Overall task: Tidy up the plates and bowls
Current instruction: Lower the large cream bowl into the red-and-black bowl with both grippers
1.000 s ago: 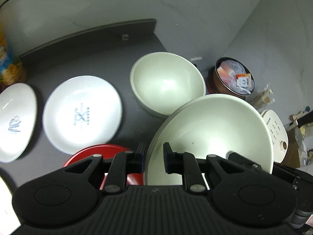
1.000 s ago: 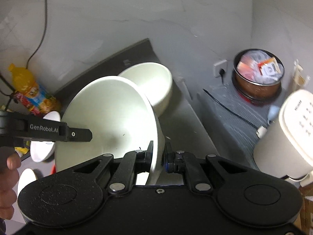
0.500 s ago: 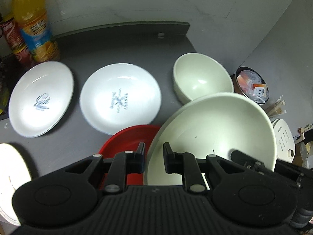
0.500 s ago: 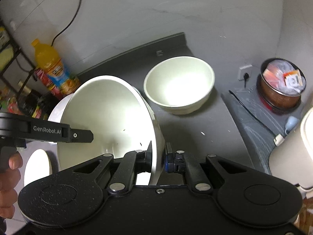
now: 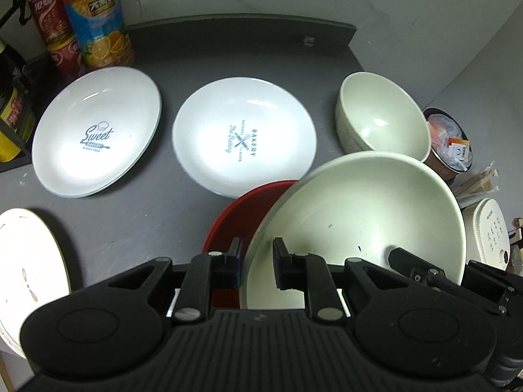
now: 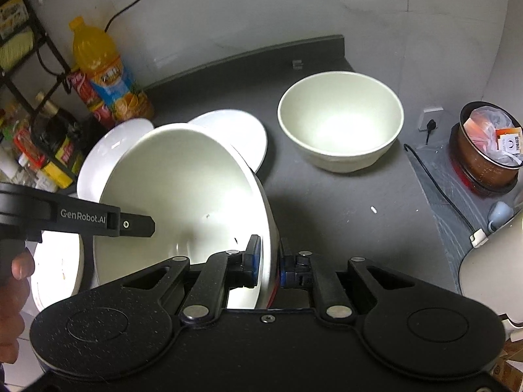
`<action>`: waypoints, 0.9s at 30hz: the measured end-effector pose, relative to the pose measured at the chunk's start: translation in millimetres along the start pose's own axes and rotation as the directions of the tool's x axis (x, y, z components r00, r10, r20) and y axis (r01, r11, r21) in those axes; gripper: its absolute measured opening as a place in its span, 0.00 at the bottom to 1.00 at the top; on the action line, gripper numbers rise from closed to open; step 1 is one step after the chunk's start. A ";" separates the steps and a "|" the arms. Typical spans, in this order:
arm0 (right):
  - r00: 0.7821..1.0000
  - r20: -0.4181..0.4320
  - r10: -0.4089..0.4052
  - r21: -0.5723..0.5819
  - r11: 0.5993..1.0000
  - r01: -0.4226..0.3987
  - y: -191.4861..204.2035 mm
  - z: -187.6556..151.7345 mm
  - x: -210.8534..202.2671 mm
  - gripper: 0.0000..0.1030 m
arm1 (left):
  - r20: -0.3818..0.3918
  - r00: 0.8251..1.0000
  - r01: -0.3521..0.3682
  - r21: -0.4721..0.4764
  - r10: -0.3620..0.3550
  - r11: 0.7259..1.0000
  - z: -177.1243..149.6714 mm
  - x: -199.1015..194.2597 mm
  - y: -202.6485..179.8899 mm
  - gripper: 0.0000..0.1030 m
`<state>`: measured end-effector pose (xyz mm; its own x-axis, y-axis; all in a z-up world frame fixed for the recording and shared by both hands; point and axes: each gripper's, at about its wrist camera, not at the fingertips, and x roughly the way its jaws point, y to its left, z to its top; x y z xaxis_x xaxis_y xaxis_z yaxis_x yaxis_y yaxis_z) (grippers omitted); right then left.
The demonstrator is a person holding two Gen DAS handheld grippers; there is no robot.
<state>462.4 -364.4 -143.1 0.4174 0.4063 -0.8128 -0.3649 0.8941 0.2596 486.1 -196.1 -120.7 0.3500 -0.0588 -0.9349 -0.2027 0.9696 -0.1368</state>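
A large cream bowl (image 5: 359, 215) hangs tilted above the dark table, held by both grippers. My left gripper (image 5: 256, 254) is shut on its near rim. At the opposite rim my right gripper (image 6: 269, 258) is shut on the same large bowl (image 6: 183, 189). Under the bowl lies a red plate (image 5: 235, 215), partly hidden. A smaller cream bowl (image 5: 382, 114) stands upright at the back right, apart from the held one. Two white printed plates, one marked Sweet (image 5: 94, 130) and one marked Bakery (image 5: 243, 137), lie flat behind the red plate.
Another white plate (image 5: 29, 268) lies at the near left. An orange juice bottle (image 5: 94, 16) and red cans (image 5: 52, 26) stand at the back left. Past the table's right edge are a bin of wrappers (image 6: 490, 147), a cable (image 6: 438, 189) and a white cooker (image 5: 490, 235).
Both grippers have carried the large bowl back and to the left, away from the smaller bowl. The two printed plates, the bottle and the cans have come into view.
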 end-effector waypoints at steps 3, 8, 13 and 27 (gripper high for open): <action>1.000 -0.018 -0.003 -0.011 1.000 0.002 4.6 -2.2 5.6 0.13 | -0.002 1.000 -0.003 -0.001 0.003 1.000 -2.1 2.2 4.6 0.17; 0.999 -0.045 0.002 -0.018 1.000 -0.002 8.8 -6.2 13.4 0.13 | -0.023 1.000 -0.018 -0.005 0.018 1.000 -6.1 10.2 12.8 0.17; 0.999 -0.049 -0.020 -0.032 0.999 0.018 13.5 -6.9 19.8 0.15 | -0.030 0.999 -0.012 -0.017 0.012 1.000 -6.8 14.3 20.6 0.17; 1.000 -0.020 -0.020 -0.036 0.999 0.019 20.1 -2.9 13.2 0.34 | 0.002 1.000 -0.014 -0.013 0.014 1.000 7.6 -1.8 27.7 0.20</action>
<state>458.2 -341.5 -150.1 0.4078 0.3847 -0.8281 -0.3867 0.8943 0.2250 486.7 -167.4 -120.4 0.3487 -0.0449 -0.9362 -0.2195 0.9672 -0.1282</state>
